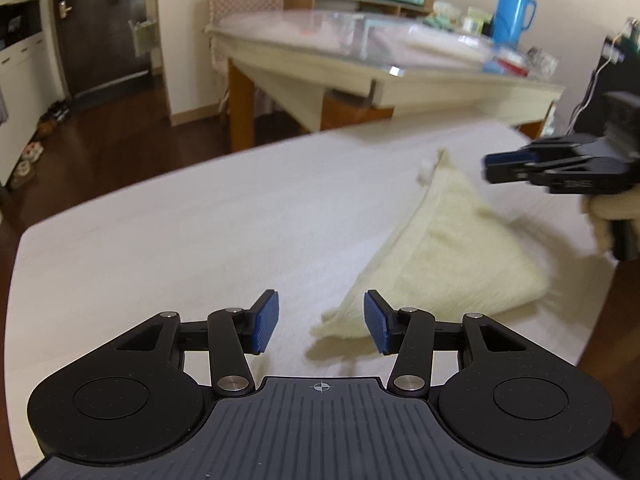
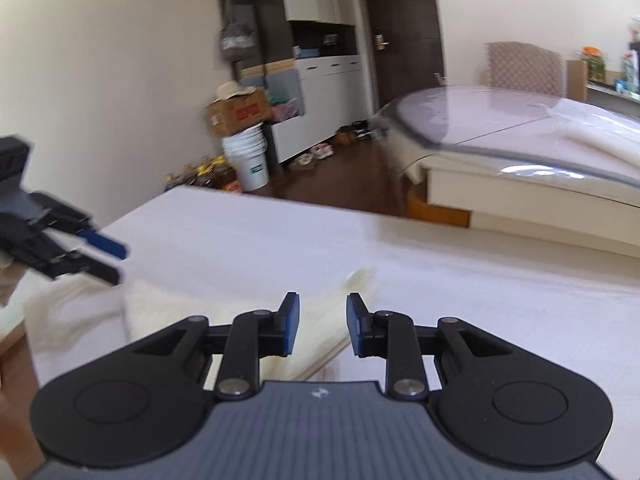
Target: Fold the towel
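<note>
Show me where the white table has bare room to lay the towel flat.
Bare surface runs left of the towel to the table's left and far edges. It is crowded on the right, where the right gripper hovers over the towel; the left gripper sits at its near corner.

The white tabletop (image 1: 168, 216) lies bare to the left of the cream towel (image 1: 452, 248), giving open passage there, while the right gripper (image 1: 496, 166) hangs over the towel's far corner and the glass-topped table (image 1: 360, 52) stands beyond the edge.

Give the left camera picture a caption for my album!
Open left gripper near a fluffy cream towel on a white table.
</note>
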